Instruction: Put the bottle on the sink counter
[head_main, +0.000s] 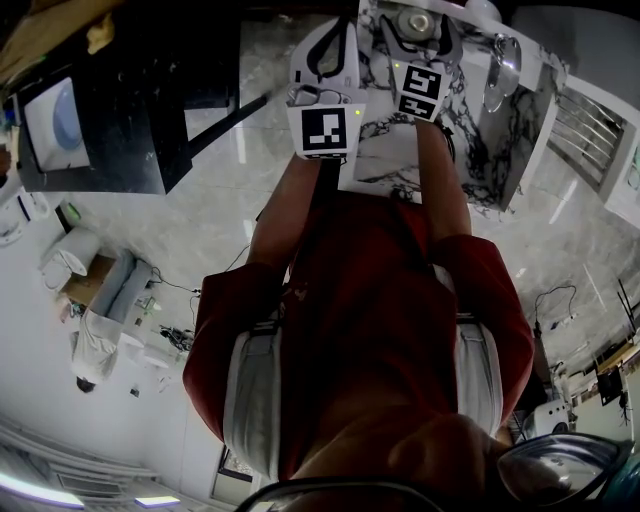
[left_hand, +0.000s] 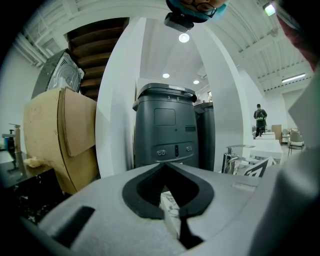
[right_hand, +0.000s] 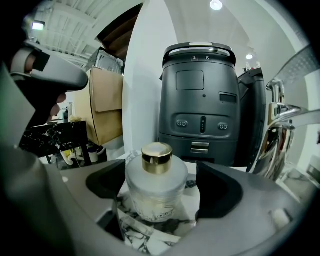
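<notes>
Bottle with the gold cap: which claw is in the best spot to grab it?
Right. The bottle stands on the marble counter inside the open right claw. The left claw is shut, with no bottle before it.

The frosted white bottle (right_hand: 156, 192) has a gold cap (right_hand: 156, 157), the worktop (right_hand: 143, 237) is white marble with black veins, and the machine (right_hand: 200, 110) is dark grey.

A dark grey machine (left_hand: 167, 125) stands before a white pillar (left_hand: 116, 100), a cardboard box (left_hand: 55, 135) at its left.
</notes>
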